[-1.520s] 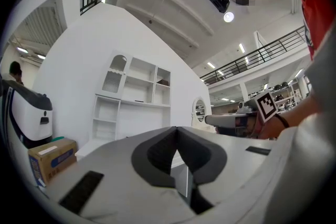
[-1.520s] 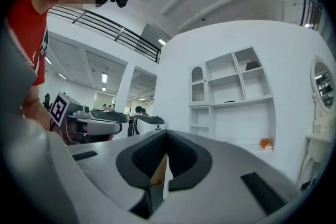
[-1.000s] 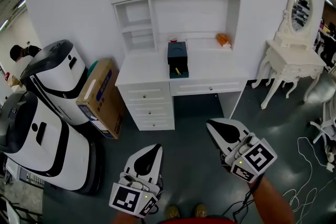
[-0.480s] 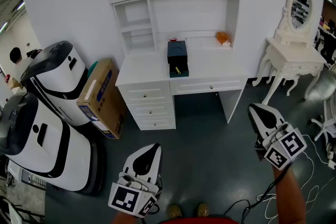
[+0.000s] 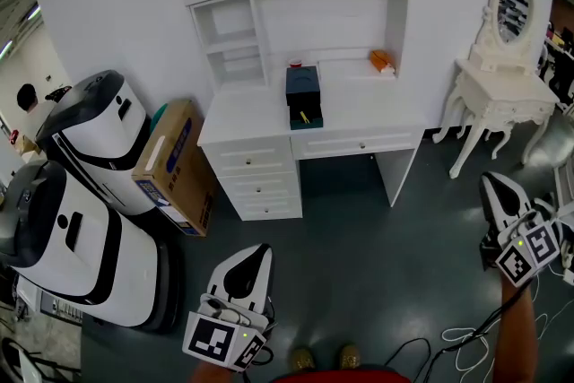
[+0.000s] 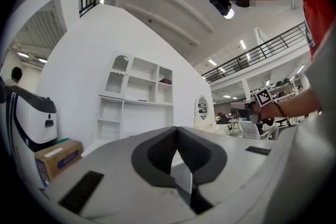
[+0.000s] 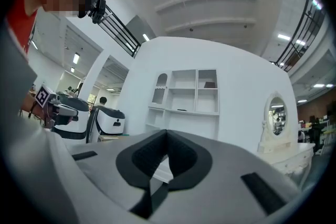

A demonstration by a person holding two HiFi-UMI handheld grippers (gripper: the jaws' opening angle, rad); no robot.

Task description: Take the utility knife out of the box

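Left claw (image 5: 258, 252), right claw (image 5: 492, 182) closed; box (image 5: 303, 94) at desk (image 5: 377, 114) front edge, well apart.

The table (image 5: 359, 117) is gleaming white; the box (image 5: 303, 88) is showing dark blue, the utility knife (image 5: 305, 117) yellow. A brown carton (image 5: 170, 164) is carrying blue print. The left gripper (image 5: 262, 250) and right gripper (image 5: 490, 181) are showing white shells, black jaws and black-and-white square markers.
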